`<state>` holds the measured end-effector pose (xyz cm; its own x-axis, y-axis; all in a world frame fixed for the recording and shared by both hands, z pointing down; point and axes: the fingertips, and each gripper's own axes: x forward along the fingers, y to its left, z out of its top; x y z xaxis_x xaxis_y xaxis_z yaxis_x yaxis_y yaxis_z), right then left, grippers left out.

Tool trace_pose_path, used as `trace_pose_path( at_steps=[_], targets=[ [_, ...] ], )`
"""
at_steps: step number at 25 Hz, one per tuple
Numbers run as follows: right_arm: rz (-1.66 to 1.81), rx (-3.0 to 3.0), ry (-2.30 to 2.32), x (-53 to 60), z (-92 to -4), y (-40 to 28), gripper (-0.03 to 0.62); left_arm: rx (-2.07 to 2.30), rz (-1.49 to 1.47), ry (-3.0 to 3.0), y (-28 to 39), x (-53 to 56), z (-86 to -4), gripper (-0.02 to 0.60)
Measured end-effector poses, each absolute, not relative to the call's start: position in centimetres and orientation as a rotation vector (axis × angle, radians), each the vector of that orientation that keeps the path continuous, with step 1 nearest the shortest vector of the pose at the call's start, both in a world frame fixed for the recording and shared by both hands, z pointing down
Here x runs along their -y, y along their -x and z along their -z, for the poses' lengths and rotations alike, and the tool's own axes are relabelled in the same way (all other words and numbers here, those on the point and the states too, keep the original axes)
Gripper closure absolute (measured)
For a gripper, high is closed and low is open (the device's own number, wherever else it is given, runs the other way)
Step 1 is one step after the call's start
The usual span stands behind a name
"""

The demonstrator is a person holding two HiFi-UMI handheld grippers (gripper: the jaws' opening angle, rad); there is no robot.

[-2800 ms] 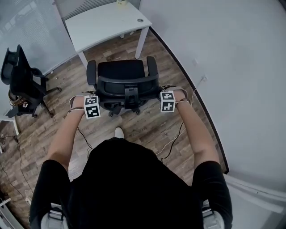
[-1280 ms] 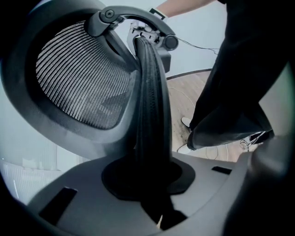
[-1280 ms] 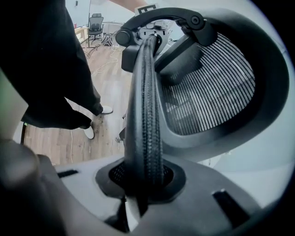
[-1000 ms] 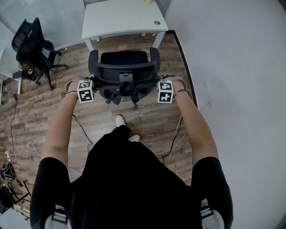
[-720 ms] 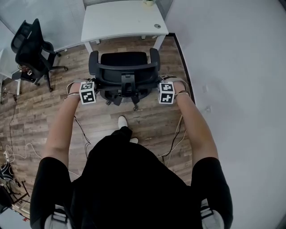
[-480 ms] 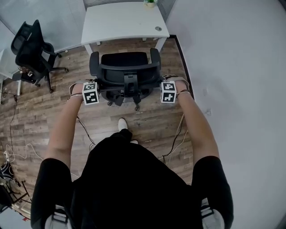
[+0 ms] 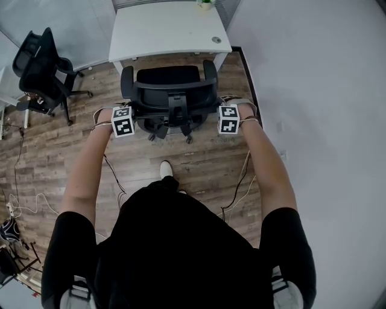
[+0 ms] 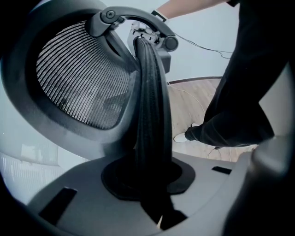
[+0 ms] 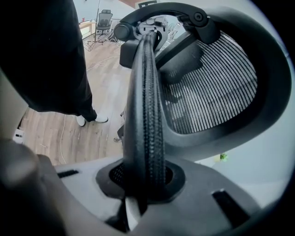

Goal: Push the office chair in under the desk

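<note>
Right gripper [image 9: 140,189]: jaws closed on the ribbed black rim [image 9: 145,106] of the office chair [image 9: 258,83], pads pressing it from both sides. The rim rises from the jaws to a curved top bar [image 9: 156,8]. Right of the rim: the grey mesh back [image 9: 212,92], set in a thick dark frame. Left of the rim: a person's dark trouser leg [image 9: 50,55], a white shoe [image 9: 100,119] on the wooden floor [image 9: 99,87], and a thin cable [image 9: 61,138] lying loose. Beyond the rim's upper end, far off, stands a second chair [image 9: 105,19].
</note>
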<state>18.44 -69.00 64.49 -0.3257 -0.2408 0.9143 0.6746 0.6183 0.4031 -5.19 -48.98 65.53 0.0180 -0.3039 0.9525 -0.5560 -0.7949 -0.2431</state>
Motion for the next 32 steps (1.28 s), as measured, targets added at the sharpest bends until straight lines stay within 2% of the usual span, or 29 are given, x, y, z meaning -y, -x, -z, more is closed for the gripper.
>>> trace_pose_path(
  at_steps=[4, 32],
  targets=[
    [0.959, 1.65, 0.384, 73.4, -63.5, -14.1, 0.545, 0.903, -1.846, -2.087, 9.4, 53.2, -64.6, 0.515],
    [0.953, 1.679, 0.357, 74.3, -65.2, -13.9, 0.545, 0.91, -1.908, -2.104, 10.4, 55.2, -65.8, 0.511]
  ],
)
